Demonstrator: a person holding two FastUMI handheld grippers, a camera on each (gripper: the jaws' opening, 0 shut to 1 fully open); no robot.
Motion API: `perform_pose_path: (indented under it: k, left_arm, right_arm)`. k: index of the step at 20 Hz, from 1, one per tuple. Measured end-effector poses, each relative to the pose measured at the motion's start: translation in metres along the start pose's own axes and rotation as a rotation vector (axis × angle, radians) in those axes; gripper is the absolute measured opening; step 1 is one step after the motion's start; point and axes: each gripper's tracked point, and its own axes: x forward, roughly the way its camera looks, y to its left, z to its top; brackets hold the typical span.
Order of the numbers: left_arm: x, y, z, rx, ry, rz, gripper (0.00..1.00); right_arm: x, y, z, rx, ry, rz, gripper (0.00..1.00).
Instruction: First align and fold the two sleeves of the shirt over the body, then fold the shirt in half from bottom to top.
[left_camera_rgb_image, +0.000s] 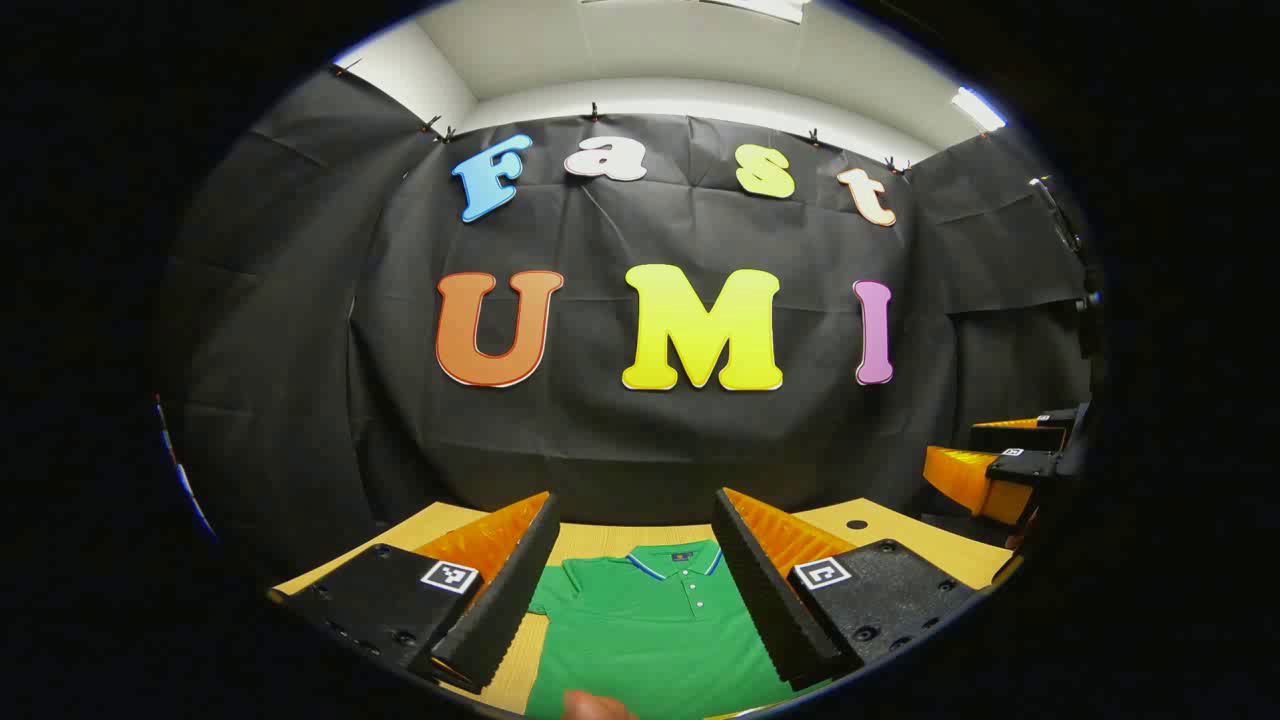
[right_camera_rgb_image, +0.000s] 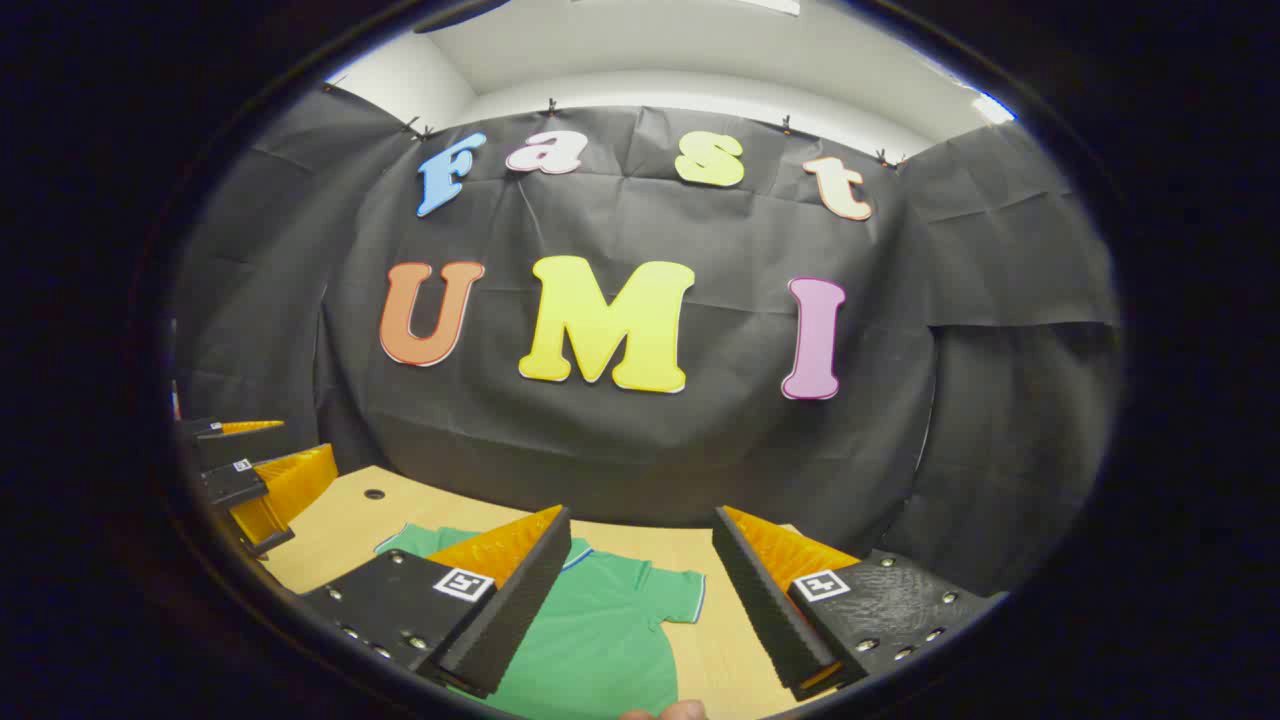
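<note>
Two tools hang above the bench (left_camera_rgb_image: 900, 530), and both are wide open with nothing in them. The green shirt (left_camera_rgb_image: 650, 630) lies flat on the bench, seen between the fingers of the left tool (left_camera_rgb_image: 635, 590). The right tool (right_camera_rgb_image: 640, 600) hangs over the shirt's sleeve (right_camera_rgb_image: 672, 590)

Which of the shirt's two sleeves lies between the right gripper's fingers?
The sleeve with the striped cuff, spread flat on the table; the other sleeve lies beyond its left finger.
</note>
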Motion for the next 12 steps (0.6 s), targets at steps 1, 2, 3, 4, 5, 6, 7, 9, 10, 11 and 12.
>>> perform_pose_path:
  k: [1,2,3,4,5,6,7,9,10,11,12]
  left_arm:
    - [0.0007,-0.0004,0.0009,0.002,-0.001,0.002,0.98]
    - [0.0008,-0.0017,0.0022,0.004,-0.003,0.002,0.98]
    - [0.0003,-0.0023,0.0032,0.005,-0.004,0.002,0.98]
    - [0.0019,-0.0024,0.0021,0.006,-0.004,0.002,0.98]
    - [0.0023,-0.0028,0.0016,0.005,-0.003,0.002,0.98]
    - [0.0021,-0.0027,0.0012,0.005,-0.001,0.001,0.98]
    - [0.0021,-0.0042,0.0013,0.005,0.001,-0.001,0.98]
    - [0.0037,-0.0065,0.0023,0.005,0.000,-0.004,0.98]
    - [0.0029,-0.0057,0.0021,0.006,-0.001,-0.004,0.98]
    - [0.0027,-0.0055,0.0018,0.006,-0.001,-0.005,0.98]
    - [0.0037,-0.0053,0.0008,0.006,0.001,-0.004,0.98]
  right_arm:
    - [-0.0006,-0.0022,0.0007,-0.001,-0.001,-0.003,0.92]
    - [-0.0016,-0.0039,0.0010,0.000,-0.002,-0.004,0.93]
    - [-0.0019,-0.0054,0.0025,0.000,-0.004,-0.007,0.92]
    - [-0.0020,-0.0075,0.0019,0.001,-0.004,-0.010,0.92]
    - [-0.0022,-0.0092,0.0024,0.002,-0.004,-0.011,0.93]
    - [-0.0019,-0.0096,0.0021,0.004,-0.004,-0.011,0.95]
    - [-0.0003,-0.0103,0.0026,0.004,-0.003,-0.014,0.94]
    - [0.0004,-0.0109,0.0022,0.004,-0.001,-0.013,0.94]
    - [0.0011,-0.0118,0.0016,0.003,0.000,-0.013,0.94]
    - [0.0021,-0.0120,0.0012,0.001,0.003,-0.012,0.94]
    - [0.0037,-0.0114,0.0006,-0.002,0.006,-0.011,0.94]
